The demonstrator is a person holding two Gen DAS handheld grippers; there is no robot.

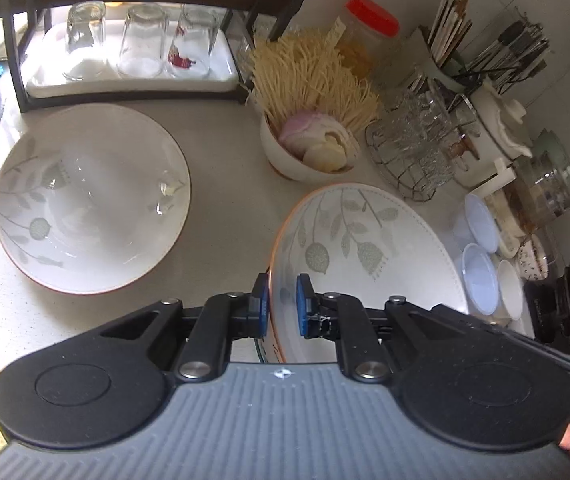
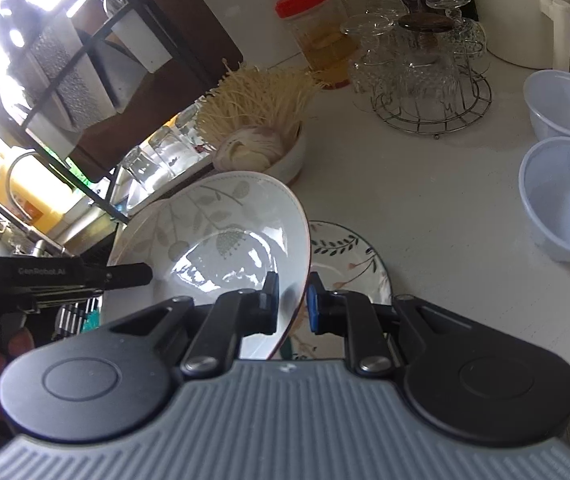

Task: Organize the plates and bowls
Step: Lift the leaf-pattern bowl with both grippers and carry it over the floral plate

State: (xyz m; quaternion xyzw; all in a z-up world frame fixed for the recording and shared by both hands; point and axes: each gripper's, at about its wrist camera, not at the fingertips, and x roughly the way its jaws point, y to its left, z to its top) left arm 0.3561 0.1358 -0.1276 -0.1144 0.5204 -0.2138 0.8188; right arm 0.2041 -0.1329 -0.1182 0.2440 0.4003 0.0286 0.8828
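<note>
Both grippers hold one white deep plate with a grey leaf pattern [image 1: 365, 256], tilted above the counter. My left gripper [image 1: 283, 306] is shut on its left rim. My right gripper [image 2: 293, 302] is shut on its right rim [image 2: 221, 236]. A matching leaf-pattern plate [image 1: 89, 196] lies flat on the counter to the left, with a clear glass bowl [image 1: 97, 196] in it. A smaller flat plate with dark green sprigs [image 2: 349, 260] lies on the counter under the held plate. The left gripper's body [image 2: 61, 276] shows at the left of the right wrist view.
A white bowl of enoki and onion [image 1: 309, 148] stands behind. A dark rack with upturned glasses on a white tray [image 1: 133, 48] is at the back left. A wire stand of glass cups [image 1: 413, 152], a red-lidded jar [image 1: 369, 28] and clear plastic bowls [image 2: 561, 196] stand to the right.
</note>
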